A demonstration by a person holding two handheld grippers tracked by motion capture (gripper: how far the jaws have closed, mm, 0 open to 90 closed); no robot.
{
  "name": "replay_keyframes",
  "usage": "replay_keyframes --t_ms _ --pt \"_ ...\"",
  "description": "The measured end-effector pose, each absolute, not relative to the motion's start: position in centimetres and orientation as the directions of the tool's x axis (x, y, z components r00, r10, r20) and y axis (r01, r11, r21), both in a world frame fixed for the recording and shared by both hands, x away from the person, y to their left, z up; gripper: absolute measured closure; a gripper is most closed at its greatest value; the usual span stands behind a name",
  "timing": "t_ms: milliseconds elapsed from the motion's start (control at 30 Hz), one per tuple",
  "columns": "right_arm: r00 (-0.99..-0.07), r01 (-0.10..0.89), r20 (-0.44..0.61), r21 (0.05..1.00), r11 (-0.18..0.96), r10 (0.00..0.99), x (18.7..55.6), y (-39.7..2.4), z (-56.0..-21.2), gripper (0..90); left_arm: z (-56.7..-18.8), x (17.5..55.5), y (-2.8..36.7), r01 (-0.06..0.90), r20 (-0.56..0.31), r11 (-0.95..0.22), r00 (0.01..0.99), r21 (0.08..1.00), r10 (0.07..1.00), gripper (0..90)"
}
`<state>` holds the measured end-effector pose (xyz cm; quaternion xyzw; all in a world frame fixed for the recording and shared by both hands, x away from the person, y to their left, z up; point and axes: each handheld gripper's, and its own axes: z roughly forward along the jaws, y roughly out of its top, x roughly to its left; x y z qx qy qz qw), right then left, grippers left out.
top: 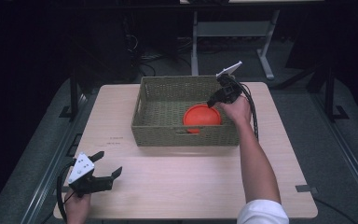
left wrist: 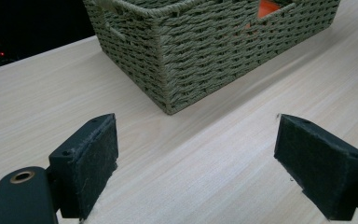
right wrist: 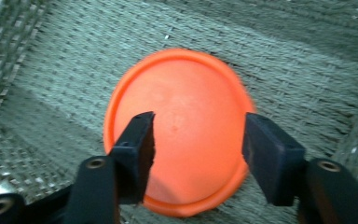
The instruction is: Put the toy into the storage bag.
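two grippers, one woven basket

one olive-green woven rectangular basket (top: 186,109) sits at the far middle of the pale wood-grain tabletop (top: 191,182). inside it, toward its right end, lies a round orange plastic disc (right wrist: 177,130). the right gripper (right wrist: 198,140) hangs over the disc, jaws apart, holding nothing. the left gripper (top: 107,164) rests near the basket's front-left, jaws wide. dark room and grey floor (top: 345,154) surround the basket's table.

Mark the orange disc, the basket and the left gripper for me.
orange disc (right wrist: 179,130): right gripper view, its flat middle.
basket (top: 186,135): high view, near wall.
left gripper (top: 109,163): high view, midway between its fingertips.
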<state>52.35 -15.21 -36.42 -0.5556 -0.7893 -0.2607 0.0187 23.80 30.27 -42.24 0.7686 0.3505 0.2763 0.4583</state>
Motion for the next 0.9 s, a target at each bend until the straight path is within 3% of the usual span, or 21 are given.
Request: replay_keyframes --t_ms 533,900 --pt "-0.433 0.865 0.48 0.458 0.204 0.763 50.7 -16.5 -35.5 26.6 -42.2 23.8 30.2 0.289 0.097 -0.334 0.607 0.897 0.788 12.9" --pt "-0.469 0.847 0.536 0.499 0.185 0.702 49.4 -17.2 -34.0 22.2 -42.3 23.9 30.2 0.291 0.095 -0.335 0.611 0.896 0.786 12.8"
